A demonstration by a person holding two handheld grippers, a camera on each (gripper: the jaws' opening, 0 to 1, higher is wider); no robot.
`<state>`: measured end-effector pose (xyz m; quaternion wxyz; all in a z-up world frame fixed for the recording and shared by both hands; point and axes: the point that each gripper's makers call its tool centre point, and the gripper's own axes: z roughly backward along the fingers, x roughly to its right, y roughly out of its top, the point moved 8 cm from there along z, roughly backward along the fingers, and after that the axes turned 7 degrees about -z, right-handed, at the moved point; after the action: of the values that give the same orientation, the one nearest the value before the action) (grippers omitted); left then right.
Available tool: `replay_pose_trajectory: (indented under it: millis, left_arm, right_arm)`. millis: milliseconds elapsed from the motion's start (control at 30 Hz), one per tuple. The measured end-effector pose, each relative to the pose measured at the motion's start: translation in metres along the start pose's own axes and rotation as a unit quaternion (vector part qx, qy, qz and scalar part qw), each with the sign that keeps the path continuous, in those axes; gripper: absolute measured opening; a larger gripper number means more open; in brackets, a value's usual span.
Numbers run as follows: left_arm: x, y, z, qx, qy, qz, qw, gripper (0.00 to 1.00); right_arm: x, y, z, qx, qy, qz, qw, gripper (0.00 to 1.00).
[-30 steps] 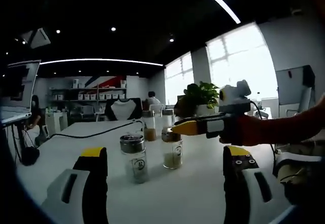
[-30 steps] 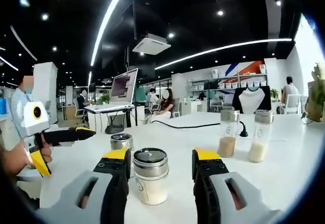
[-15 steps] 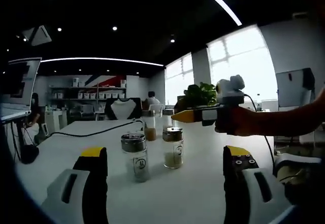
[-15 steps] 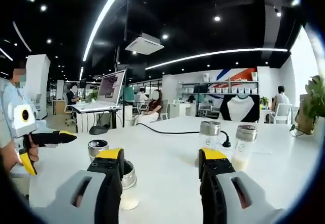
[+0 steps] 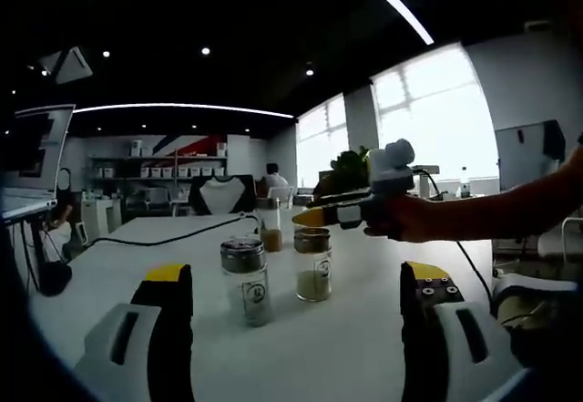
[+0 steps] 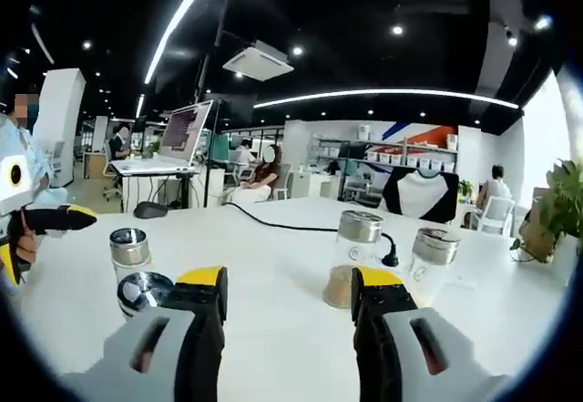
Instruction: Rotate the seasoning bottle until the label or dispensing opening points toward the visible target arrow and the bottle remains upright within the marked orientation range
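Note:
Two glass seasoning bottles with metal lids stand upright on the white table (image 5: 301, 356) ahead of my left gripper (image 5: 296, 279), which is open and empty: one pale-filled bottle (image 5: 246, 281) and one greenish-filled bottle (image 5: 312, 263). A hand holds my right gripper (image 5: 310, 214) above and just behind them. My right gripper (image 6: 290, 279) is open with nothing between its jaws. A lidded bottle (image 6: 143, 293) sits just left of its left jaw, partly hidden, with a second bottle (image 6: 129, 249) behind. A brown-filled bottle (image 6: 350, 254) and a pale bottle (image 6: 430, 258) stand further off.
A black cable (image 5: 173, 234) runs across the table to a plug near the far bottles (image 5: 270, 225). A potted plant (image 5: 360, 170) stands at the far right edge. A laptop (image 6: 182, 130) and seated people are on a desk beyond. My left gripper (image 6: 50, 220) shows at the left.
My right gripper has drawn back from the bottle that stood between its jaws; that bottle now sits left of the left jaw. Seen from the left gripper, it moved left over the bottles.

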<state>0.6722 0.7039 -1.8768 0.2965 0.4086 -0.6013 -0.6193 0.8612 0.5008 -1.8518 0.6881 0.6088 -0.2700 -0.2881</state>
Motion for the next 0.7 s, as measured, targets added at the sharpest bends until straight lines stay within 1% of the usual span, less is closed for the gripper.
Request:
replay_pose_trajectory:
  millis: [100,200,333,367,467,567,700]
  left_arm:
    - [-0.002,0.0,0.001,0.0,0.002,0.001,1.0,1.0]
    - [-0.003,-0.001,0.001,-0.003,0.005,-0.001,1.0,1.0]
    - [-0.005,-0.001,0.002,-0.007,0.007,-0.004,0.9999,1.0]
    - [-0.005,-0.002,0.002,-0.008,0.007,-0.005,0.9999,1.0]
    - [-0.005,-0.003,0.001,-0.012,0.006,-0.005,0.9999,1.0]
    - [-0.005,-0.004,0.001,-0.013,0.006,-0.005,0.9999,1.0]
    - [-0.005,-0.006,0.0,-0.016,0.005,-0.004,0.9999,1.0]
  right_arm:
    - [0.009,-0.003,-0.006,-0.005,-0.015,-0.006,0.9999,0.56]
    - [0.015,-0.005,-0.01,-0.003,-0.021,-0.018,0.9996,0.56]
    - [0.024,-0.008,-0.016,-0.006,-0.036,-0.01,0.9993,0.56]
    - [0.027,-0.009,-0.017,-0.006,-0.044,-0.007,0.999,0.57]
    - [0.033,-0.011,-0.021,-0.006,-0.045,-0.022,0.9987,0.61]
    - [0.037,-0.012,-0.023,-0.006,-0.052,-0.021,0.9984,0.61]
    - [0.044,-0.012,-0.026,0.0,-0.06,-0.037,0.9975,0.62]
